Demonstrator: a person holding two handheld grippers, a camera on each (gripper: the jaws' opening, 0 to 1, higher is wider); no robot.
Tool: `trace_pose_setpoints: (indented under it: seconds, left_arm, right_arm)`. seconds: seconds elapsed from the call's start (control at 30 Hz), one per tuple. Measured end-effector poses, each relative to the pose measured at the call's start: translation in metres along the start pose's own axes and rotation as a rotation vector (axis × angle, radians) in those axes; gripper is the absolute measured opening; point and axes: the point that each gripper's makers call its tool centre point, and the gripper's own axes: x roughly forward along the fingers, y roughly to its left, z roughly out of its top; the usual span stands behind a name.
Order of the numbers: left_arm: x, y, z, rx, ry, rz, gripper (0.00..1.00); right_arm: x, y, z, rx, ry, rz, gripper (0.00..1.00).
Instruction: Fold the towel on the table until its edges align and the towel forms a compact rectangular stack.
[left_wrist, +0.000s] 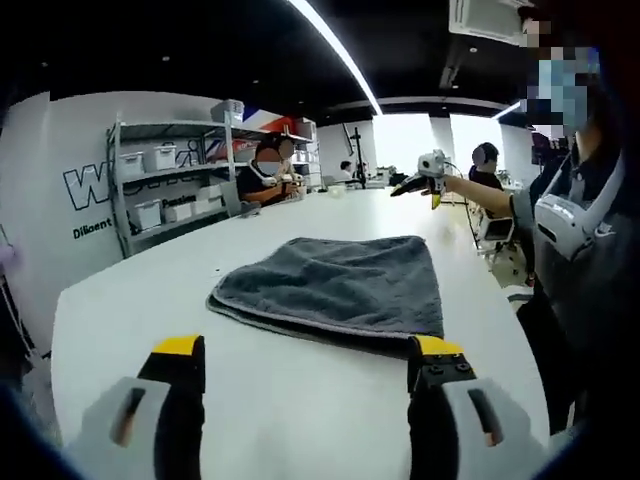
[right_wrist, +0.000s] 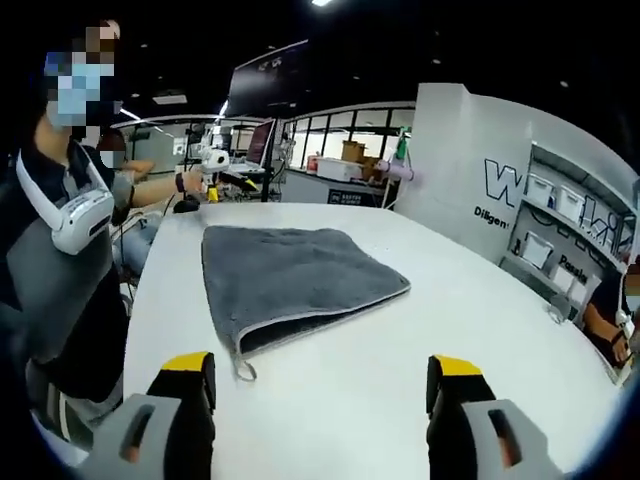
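The left gripper (left_wrist: 310, 365) hangs over the near edge of the white table (left_wrist: 130, 320), jaws spread wide and holding nothing. The grey towel (left_wrist: 335, 285), folded into a rough rectangle, lies flat just beyond its tips, in the middle of the table. The right gripper (right_wrist: 325, 385) is likewise spread and empty above the table (right_wrist: 480, 330); the towel (right_wrist: 290, 270) lies ahead of its left jaw, its hanging loop (right_wrist: 243, 372) nearest.
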Motion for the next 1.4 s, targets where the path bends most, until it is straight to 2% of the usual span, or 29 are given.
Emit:
trace_pose_setpoints:
  seconds: [0.13,0.23,0.33,0.53,0.67,0.77,0.97,1.2,1.4]
  left_arm:
    - [0.027,0.027,0.0,0.006,0.015,-0.015,0.78]
    - [0.047,0.047,0.003,-0.001,0.011,-0.021,0.73]
    - [0.066,0.065,0.003,-0.008,0.02,-0.014,0.68]
    - [0.108,0.094,0.003,-0.023,0.017,-0.014,0.62]
    - [0.132,0.102,0.0,-0.035,0.026,-0.025,0.57]
    - [0.147,0.109,-0.002,-0.045,0.027,-0.041,0.53]
    - [0.176,0.117,-0.009,-0.067,0.037,-0.078,0.45]
    - [0.196,0.121,-0.014,-0.088,0.029,-0.116,0.33]
    - [0.207,0.116,-0.023,-0.098,0.049,-0.135,0.27]
  right_arm:
    - [0.021,-0.026,0.01,-0.02,0.01,0.028,0.88]
    - [0.041,-0.047,0.024,-0.014,-0.025,0.051,0.85]
    - [0.06,-0.066,0.03,-0.012,-0.037,0.06,0.83]
    - [0.099,-0.094,0.026,-0.002,-0.006,0.081,0.82]
    - [0.123,-0.109,0.025,0.01,-0.009,0.09,0.8]
    - [0.144,-0.119,0.026,0.021,-0.03,0.088,0.74]
    - [0.18,-0.134,0.024,0.026,-0.029,0.097,0.64]
    - [0.216,-0.148,0.022,0.033,-0.053,0.111,0.49]
    - [0.232,-0.158,0.015,0.048,-0.041,0.108,0.39]
